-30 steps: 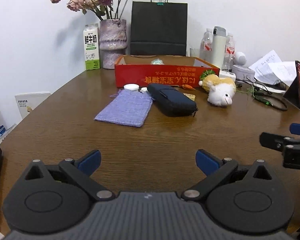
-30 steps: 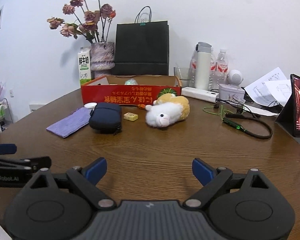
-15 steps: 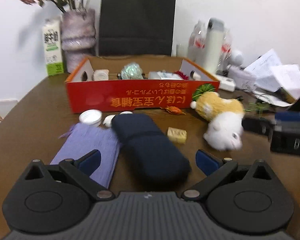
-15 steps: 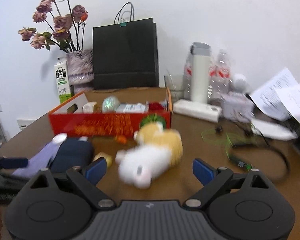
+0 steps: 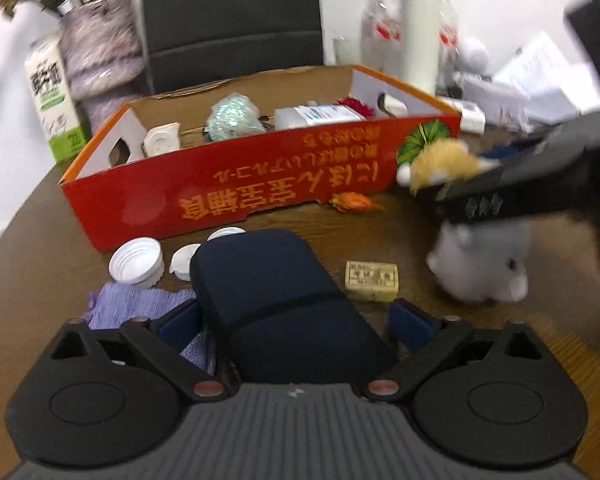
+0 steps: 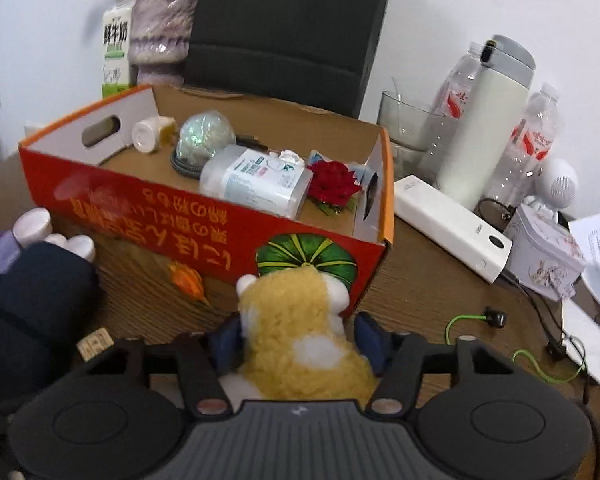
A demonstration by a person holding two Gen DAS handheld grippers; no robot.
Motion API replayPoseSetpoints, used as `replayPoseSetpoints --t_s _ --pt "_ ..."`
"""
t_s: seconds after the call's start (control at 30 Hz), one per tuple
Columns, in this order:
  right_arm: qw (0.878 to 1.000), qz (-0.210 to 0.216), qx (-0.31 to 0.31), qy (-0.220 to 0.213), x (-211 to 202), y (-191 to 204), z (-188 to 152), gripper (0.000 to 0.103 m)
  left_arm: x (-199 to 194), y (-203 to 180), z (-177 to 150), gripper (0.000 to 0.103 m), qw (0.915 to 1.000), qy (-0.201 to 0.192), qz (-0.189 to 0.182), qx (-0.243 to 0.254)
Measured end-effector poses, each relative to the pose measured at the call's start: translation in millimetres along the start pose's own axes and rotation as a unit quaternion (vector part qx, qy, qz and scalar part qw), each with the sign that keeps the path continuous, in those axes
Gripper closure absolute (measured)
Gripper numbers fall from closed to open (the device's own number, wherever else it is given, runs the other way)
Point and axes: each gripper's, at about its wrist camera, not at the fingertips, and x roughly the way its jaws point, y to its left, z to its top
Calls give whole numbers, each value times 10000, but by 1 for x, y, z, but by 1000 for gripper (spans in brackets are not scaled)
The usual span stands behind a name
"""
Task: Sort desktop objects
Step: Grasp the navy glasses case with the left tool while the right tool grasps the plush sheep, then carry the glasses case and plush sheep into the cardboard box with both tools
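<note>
Right gripper (image 6: 298, 340), its jaws just closing, clenches the plush toy (image 6: 300, 328); left gripper (image 5: 296, 324), narrowing but unclenched, straddles the navy pouch (image 5: 276, 300), both apparently bound for the red box (image 6: 204, 224).

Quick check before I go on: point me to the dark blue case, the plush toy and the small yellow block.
dark blue case (image 5: 268, 304), left wrist view, on its top panel.
plush toy (image 6: 296, 320), right wrist view, on its yellow back.
small yellow block (image 5: 372, 276), left wrist view, on its printed top face.

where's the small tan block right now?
In the left wrist view the small tan block lies on the wooden table, right of the dark blue case, left of the plush toy.
</note>
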Motion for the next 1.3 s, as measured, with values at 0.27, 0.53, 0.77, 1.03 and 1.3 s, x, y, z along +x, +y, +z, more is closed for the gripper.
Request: replayPoseSetpoints --t_s 0.27,0.53,0.77,1.03,1.3 --pt "9951 118 798 -572 -69 -23 -28 62 -43 2 -4 41 9991 -369 -128 -179" --pt "9910 377 1131 -609 -146 2 -91 61 -127 0 -56 41 9966 -252 -691 -382" --pt "9941 137 1014 -360 -180 42 -147 61 -154 -4 -116 40 9968 159 -552 -562" --pt "9953 332 903 -68 -205 60 -161 44 -162 -9 -127 27 9985 -2 -333 -434" --pt "9979 327 417 362 -180 63 -149 55 -137 -11 -108 30 9974 -4 -572 -445"
